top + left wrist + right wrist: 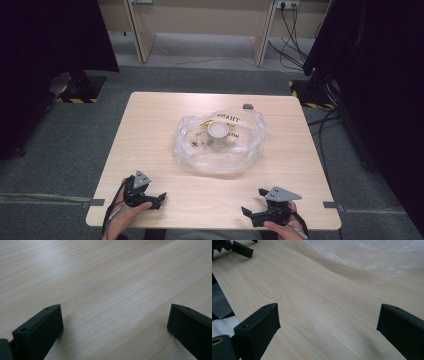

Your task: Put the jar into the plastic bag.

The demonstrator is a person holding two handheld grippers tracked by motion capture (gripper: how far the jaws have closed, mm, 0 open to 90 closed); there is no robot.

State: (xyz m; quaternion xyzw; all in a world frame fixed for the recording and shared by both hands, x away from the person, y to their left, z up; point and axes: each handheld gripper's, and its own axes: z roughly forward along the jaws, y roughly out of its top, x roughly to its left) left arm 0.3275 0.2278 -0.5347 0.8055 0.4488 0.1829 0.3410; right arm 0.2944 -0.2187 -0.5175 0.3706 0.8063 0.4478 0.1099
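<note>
Both grippers rest low at the near edge of the table [150,115], well apart from the work. Left gripper [159,199] near-left, jaws spread wide with bare wood between them in its own view [113,322]; right gripper [251,201] near-right, jaws equally wide, nothing held [328,322]. The clear plastic bag [220,142] lies crumpled and open at table centre, printed lettering on its far side, with a small white-lidded jar [218,134] standing upright inside it. A small dark round object [248,106] sits just beyond the bag at the far edge; too small to identify. Judged step: approach to the bag. To do it well: bring both grippers forward together, take the bag rim at left and right with separate pinches on film only, keep the jar upright, avoid dragging the bag across the table, lift slowly since thin film slips
</note>
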